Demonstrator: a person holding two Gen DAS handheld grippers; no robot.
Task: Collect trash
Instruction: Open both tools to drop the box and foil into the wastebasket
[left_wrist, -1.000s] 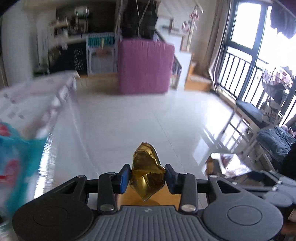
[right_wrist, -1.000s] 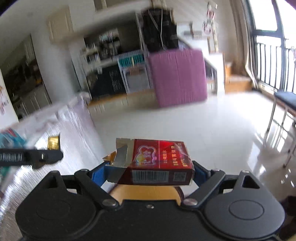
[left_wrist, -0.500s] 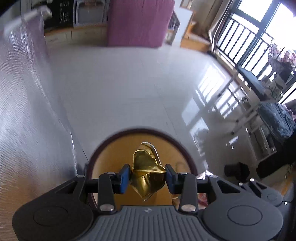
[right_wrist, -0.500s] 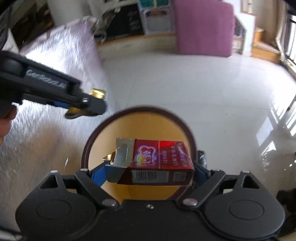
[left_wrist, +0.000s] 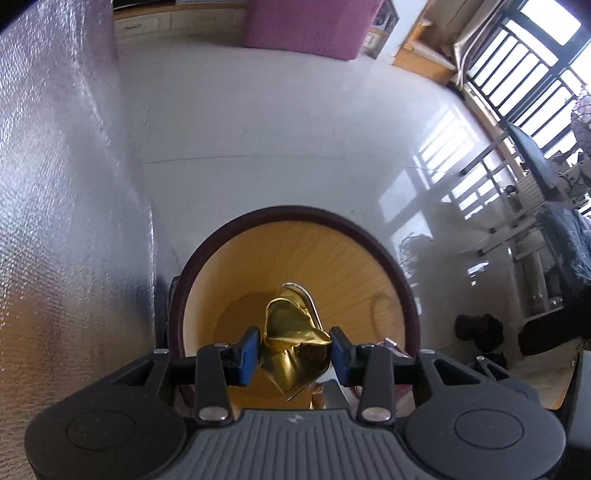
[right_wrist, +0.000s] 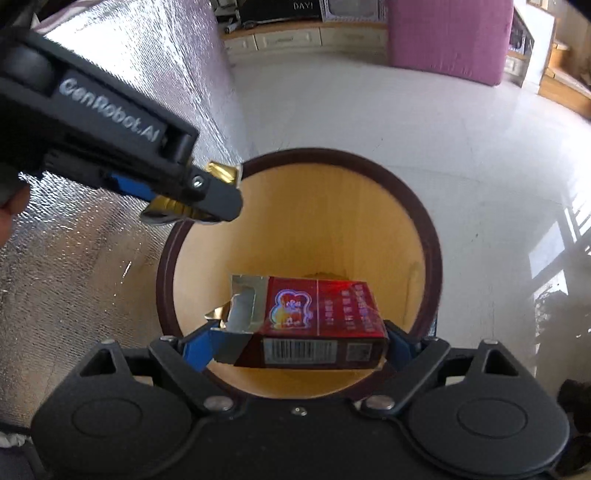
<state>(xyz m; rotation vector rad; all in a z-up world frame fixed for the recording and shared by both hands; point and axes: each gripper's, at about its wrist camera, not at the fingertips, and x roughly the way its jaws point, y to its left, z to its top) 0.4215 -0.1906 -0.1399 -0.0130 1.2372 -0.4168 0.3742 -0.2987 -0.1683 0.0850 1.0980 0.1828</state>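
My left gripper (left_wrist: 293, 349) is shut on a crumpled gold foil wrapper (left_wrist: 291, 347) and holds it above the open mouth of a round bin (left_wrist: 295, 221) with a dark rim and a yellow wooden inside. My right gripper (right_wrist: 299, 339) is shut on an opened red cigarette pack (right_wrist: 310, 321), held flat over the same bin (right_wrist: 428, 229). In the right wrist view the left gripper (right_wrist: 192, 199) reaches in from the left over the bin's near-left rim, with the gold foil (right_wrist: 221, 171) between its fingers.
A silver foil-covered surface (left_wrist: 55, 184) runs along the left, right beside the bin. Glossy white floor (left_wrist: 295, 122) lies beyond. A pink panel (left_wrist: 310, 22) stands at the far wall. Chairs and window railings (left_wrist: 535, 158) are on the right. Dark shoes (left_wrist: 478, 328) lie near the bin.
Both grippers tipped down and came in over the bin, which now fills the middle of both views. Each still holds its piece of trash. The left gripper is closer to the rim.
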